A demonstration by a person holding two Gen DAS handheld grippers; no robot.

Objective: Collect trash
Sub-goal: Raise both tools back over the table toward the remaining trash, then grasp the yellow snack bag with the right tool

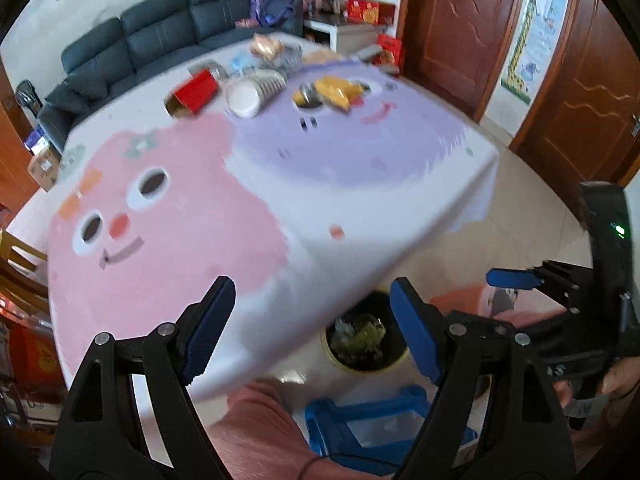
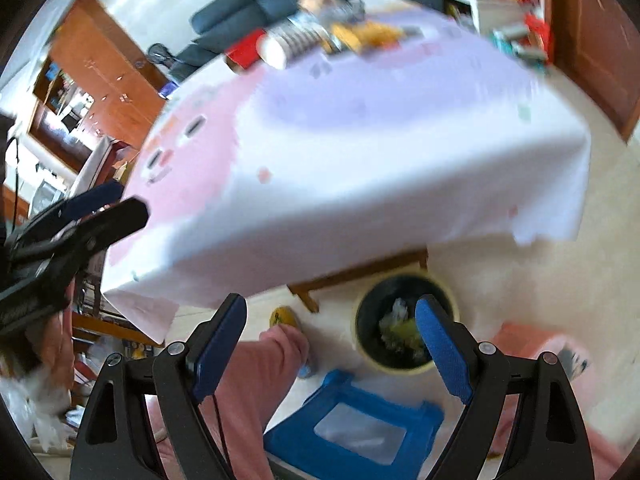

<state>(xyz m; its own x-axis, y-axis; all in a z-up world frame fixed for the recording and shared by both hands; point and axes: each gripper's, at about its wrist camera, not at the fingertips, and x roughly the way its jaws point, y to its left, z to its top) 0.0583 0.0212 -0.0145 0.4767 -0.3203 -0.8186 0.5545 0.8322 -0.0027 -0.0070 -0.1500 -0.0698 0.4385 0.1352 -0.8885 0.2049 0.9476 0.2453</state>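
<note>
Trash lies at the far end of the table: a red box (image 1: 192, 94), a stack of paper cups (image 1: 256, 90), a yellow wrapper (image 1: 340, 90) and other wrappers behind them. They also show blurred in the right wrist view, the red box (image 2: 244, 54) beside the cups (image 2: 288, 46). A black trash bin (image 1: 366, 334) with crumpled waste stands on the floor under the table's near edge; it shows in the right wrist view too (image 2: 400, 324). My left gripper (image 1: 312, 320) is open and empty over the table's near edge. My right gripper (image 2: 332, 344) is open and empty above the floor.
The table (image 1: 280, 208) has a pink and purple cartoon cloth. A blue plastic stool (image 2: 352, 432) stands on the floor near the person's pink-clad leg (image 2: 256, 380). A dark sofa (image 1: 160, 28) is behind the table, wooden doors (image 1: 452, 20) at right, a pink stool (image 2: 540, 352) by the bin.
</note>
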